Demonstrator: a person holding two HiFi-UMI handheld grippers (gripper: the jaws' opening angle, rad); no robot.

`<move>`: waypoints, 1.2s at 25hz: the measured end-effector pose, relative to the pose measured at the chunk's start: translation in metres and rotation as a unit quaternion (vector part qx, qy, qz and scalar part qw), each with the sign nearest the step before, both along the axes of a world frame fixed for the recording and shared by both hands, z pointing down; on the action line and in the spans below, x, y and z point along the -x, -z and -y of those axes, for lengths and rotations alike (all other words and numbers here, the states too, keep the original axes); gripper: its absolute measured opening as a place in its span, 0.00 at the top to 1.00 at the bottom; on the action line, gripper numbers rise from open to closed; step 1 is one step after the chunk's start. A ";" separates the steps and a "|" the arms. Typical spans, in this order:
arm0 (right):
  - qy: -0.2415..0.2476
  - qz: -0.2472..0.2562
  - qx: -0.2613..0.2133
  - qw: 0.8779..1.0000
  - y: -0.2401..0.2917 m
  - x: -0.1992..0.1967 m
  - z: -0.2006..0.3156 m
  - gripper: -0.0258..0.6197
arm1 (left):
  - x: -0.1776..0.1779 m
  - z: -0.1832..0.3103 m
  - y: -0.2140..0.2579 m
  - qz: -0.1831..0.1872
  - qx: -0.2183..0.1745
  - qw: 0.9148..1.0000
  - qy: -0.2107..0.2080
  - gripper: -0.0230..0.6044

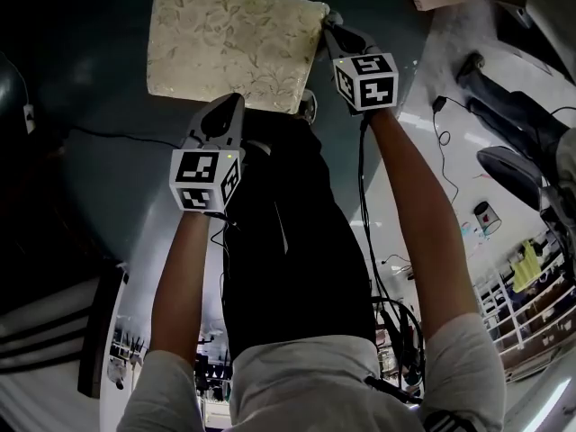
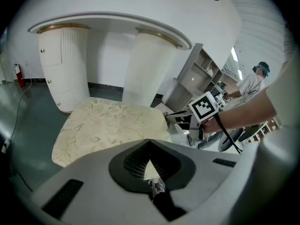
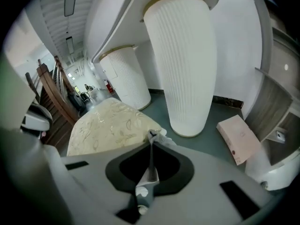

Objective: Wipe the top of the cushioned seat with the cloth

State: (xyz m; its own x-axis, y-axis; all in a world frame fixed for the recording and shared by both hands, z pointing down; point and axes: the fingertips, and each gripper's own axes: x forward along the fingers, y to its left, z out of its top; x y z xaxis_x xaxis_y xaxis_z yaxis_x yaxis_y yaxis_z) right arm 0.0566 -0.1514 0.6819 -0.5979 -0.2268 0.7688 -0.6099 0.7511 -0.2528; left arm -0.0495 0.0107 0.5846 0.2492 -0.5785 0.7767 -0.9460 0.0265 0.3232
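Note:
The cushioned seat (image 1: 234,43) is a cream pad with a leaf pattern, low on the dark floor. My right gripper (image 1: 329,29) hangs at its right corner, shut on a pale grey cloth (image 3: 157,136) that sticks out past the jaw tips, just above the seat (image 3: 110,128). My left gripper (image 1: 225,108) is shut with nothing in it, over the seat's near edge. In the left gripper view its closed tips (image 2: 150,143) point at the seat (image 2: 110,125), and the right gripper (image 2: 177,118) shows beside the far corner.
Two white ribbed pillars (image 2: 63,64) (image 3: 183,64) under a curved white top stand just behind the seat. A pink box (image 3: 239,137) lies on the floor at the right. Wooden chairs (image 3: 51,97) stand left of the seat. Cables (image 1: 445,133) trail on the right; a person (image 2: 253,81) stands far off.

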 end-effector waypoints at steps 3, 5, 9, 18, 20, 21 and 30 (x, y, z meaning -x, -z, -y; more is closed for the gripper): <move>0.024 -0.001 -0.003 1.000 0.002 0.002 -0.010 0.93 | 0.003 -0.005 -0.005 0.000 0.004 1.000 0.002 0.94; 0.036 -0.002 -0.003 0.999 0.004 0.001 -0.019 0.93 | 0.000 -0.006 -0.006 0.001 0.004 1.000 -0.006 0.94; 0.054 -0.002 0.003 0.999 0.005 -0.004 -0.041 0.93 | 0.002 -0.007 -0.010 0.021 -0.001 1.000 -0.020 0.94; 0.073 0.007 0.022 0.997 0.002 -0.010 -0.092 0.93 | 0.013 -0.020 -0.014 0.026 0.000 0.999 -0.019 0.94; 0.074 0.007 0.025 0.997 0.003 -0.011 -0.102 0.93 | 0.013 -0.024 -0.014 0.025 0.001 1.000 -0.018 0.94; 0.074 0.007 0.026 0.997 0.003 -0.011 -0.106 0.93 | 0.012 -0.025 -0.013 0.024 0.001 1.000 -0.017 0.94; 0.065 0.004 0.034 0.997 0.006 -0.016 -0.144 0.93 | 0.003 -0.037 -0.011 0.021 -0.003 0.999 -0.025 0.94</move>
State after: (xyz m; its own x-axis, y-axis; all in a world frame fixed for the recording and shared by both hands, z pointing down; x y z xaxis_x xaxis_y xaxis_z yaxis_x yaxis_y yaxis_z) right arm 0.0731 -0.0069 0.6754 -0.6248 -0.0943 0.7751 -0.5068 0.8041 -0.3107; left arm -0.0528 0.0473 0.5952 0.2464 -0.5706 0.7834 -0.9585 -0.0239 0.2840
